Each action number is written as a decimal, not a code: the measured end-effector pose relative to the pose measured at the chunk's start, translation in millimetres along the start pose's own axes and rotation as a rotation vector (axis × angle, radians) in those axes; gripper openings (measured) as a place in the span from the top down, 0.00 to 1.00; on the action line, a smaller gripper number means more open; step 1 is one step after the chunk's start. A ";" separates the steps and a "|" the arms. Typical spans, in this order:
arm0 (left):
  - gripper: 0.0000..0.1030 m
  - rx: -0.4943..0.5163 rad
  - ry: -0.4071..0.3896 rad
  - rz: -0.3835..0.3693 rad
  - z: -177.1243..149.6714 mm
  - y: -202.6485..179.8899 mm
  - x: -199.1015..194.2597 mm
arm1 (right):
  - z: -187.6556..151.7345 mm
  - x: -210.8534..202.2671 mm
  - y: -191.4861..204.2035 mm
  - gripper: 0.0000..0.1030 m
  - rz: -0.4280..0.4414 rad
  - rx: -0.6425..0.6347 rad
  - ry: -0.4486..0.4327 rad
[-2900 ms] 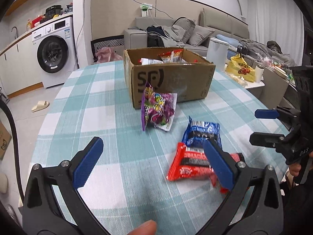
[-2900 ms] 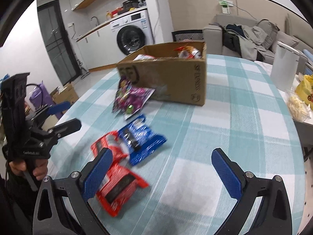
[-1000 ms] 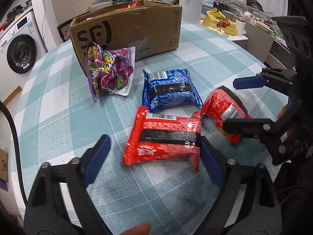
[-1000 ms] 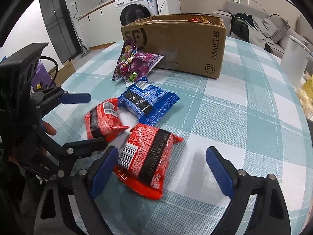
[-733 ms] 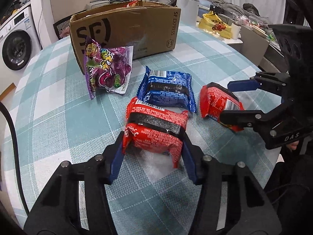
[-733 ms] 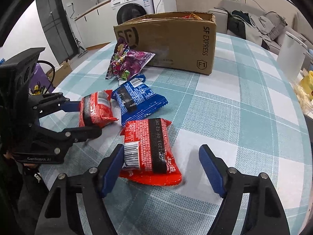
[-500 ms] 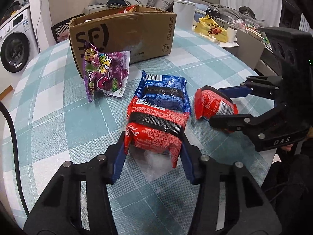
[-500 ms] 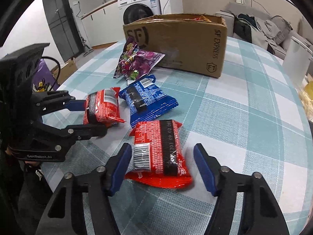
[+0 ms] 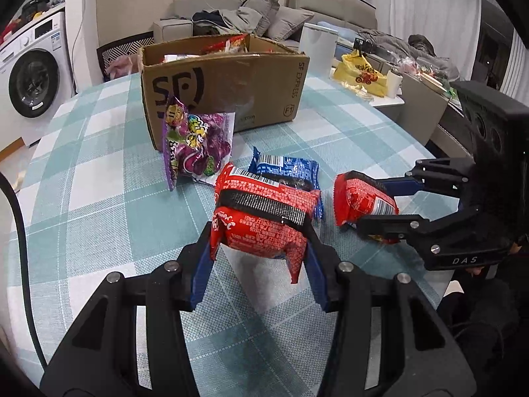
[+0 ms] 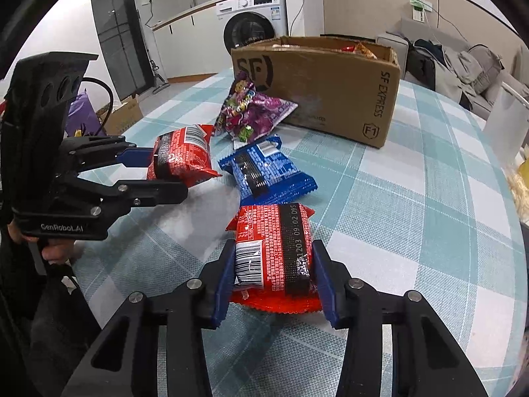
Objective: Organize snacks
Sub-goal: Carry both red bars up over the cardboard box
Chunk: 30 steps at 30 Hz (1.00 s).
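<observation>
snacks sit on our checked bench (image 9: 99,205) before the cardboard box (image 9: 224,89): our left tongs (image 9: 258,258) grip one red packet (image 9: 261,218) clear of it, our right tongs (image 10: 274,274) are closing on another red packet (image 10: 274,251).

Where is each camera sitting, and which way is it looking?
Left wrist: sits on the left gripper, looking down along its fingers at its red snack pack and the cardboard box.
Right wrist: sits on the right gripper, whose closing jaws pinch another red pack; a hand shows.
Shared: blue pack, purple bag, box, each other's gripper.
</observation>
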<state>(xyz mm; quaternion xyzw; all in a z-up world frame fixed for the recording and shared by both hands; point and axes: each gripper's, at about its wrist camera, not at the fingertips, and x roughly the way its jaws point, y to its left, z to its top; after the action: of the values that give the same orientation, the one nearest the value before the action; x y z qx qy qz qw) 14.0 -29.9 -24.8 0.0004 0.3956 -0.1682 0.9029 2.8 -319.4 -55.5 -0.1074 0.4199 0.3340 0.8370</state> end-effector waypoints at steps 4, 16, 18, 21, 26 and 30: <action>0.54 -0.015 -0.024 -0.002 3.3 3.5 -7.9 | 2.0 -8.5 -2.6 0.57 -0.004 0.009 -0.026; 0.54 -0.049 -0.098 0.013 15.6 7.1 -28.3 | 18.3 -38.4 -12.3 0.57 -0.016 0.053 -0.152; 0.54 -0.048 -0.112 0.020 20.8 6.9 -31.5 | 23.9 -43.1 -13.1 0.57 -0.016 0.055 -0.174; 0.54 -0.049 -0.130 0.024 28.1 7.2 -35.8 | 33.4 -48.2 -13.4 0.57 -0.020 0.060 -0.202; 0.54 -0.051 -0.157 0.033 40.9 7.4 -41.4 | 49.2 -51.5 -15.0 0.57 -0.019 0.072 -0.235; 0.54 -0.058 -0.180 0.042 52.4 7.8 -44.3 | 61.0 -52.1 -18.7 0.57 -0.017 0.088 -0.258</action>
<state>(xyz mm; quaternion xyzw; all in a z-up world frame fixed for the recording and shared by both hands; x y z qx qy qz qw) 25.8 -16.1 41.8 -0.0326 0.3176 -0.1367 0.9377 31.3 -329.8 21.0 -0.0304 0.3219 0.3192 0.8908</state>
